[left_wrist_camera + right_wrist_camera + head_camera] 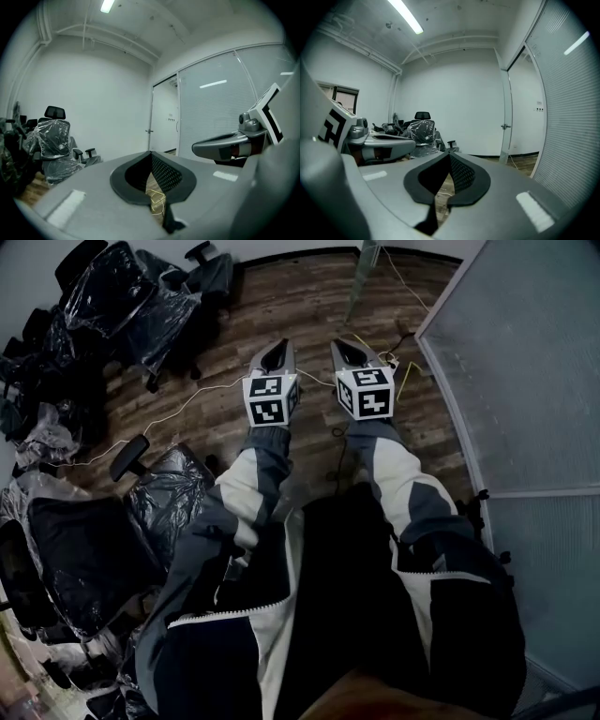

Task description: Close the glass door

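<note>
Left hand-held gripper (151, 154) and right hand-held gripper (450, 153) both pinched closed, nothing between the jaws. Glass door (505, 108) is well ahead, slightly right of the right one, next to the frosted partition (567, 131). Probably heavy, stiff, slick and chip-prone. Push at the handle (505, 126), slowly.

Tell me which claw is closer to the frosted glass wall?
The right claw: in the head view it is on the side of the frosted glass wall. The left claw is beside it, nearer the plastic-wrapped office chairs.
</note>
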Available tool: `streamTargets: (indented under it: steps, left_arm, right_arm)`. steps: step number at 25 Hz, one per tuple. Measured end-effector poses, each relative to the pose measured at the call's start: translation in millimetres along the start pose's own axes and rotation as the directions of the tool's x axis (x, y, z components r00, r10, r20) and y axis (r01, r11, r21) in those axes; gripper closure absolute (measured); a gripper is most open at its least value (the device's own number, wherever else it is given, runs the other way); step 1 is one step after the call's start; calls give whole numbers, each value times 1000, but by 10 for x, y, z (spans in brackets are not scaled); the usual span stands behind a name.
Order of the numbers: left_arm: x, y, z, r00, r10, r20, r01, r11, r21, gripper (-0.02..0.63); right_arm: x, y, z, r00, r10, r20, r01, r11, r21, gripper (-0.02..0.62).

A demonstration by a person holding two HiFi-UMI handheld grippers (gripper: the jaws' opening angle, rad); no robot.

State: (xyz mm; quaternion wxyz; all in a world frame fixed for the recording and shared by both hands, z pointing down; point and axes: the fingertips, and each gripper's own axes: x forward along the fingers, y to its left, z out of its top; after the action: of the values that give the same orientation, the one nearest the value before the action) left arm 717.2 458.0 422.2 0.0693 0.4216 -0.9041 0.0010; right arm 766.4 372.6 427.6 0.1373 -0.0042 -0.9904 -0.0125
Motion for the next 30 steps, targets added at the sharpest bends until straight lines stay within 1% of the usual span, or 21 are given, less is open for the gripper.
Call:
streamTargets:
  steps: [6, 9, 12, 14, 19, 22, 25, 30]
  left_arm:
    - [237, 231, -129, 999, 22, -25, -22, 1000, -6, 603]
    - [470, 397, -190, 999, 42, -32, -43, 999, -17, 603]
    - [794, 591, -239, 997, 58, -43, -59, 998, -13, 603]
    - [1093, 710, -249, 997, 61, -53, -61, 998, -6, 603]
    - [2025, 1060, -202, 993, 73, -91, -71, 997, 24, 603]
    - [2627, 1287, -28, 992, 95, -88, -94, 995, 15, 603]
    - [3159, 1433, 163, 992, 103, -75, -103, 995, 14, 603]
    - [3736, 1599, 333, 993, 106, -58, -105, 994, 9, 603]
  right_arm:
    - [355, -51, -4, 1000, 22, 0, -22, 1000, 9, 591]
    - [629, -146, -26, 999, 45, -2, -45, 999, 11, 591]
    - [1022, -320, -36, 998, 59, -10, -59, 998, 24, 591]
    - [1350, -476, -11, 998, 69, -12, -68, 997, 40, 591]
    - [2300, -893, 139, 993, 115, -19, -114, 993, 35, 591]
    - [2838, -1218, 360, 991, 136, -20, -135, 991, 9, 591]
    - [3266, -1544, 559, 990, 137, -20, -137, 991, -5, 591]
    - [3764, -1982, 731, 992, 125, -15, -125, 992, -4, 591]
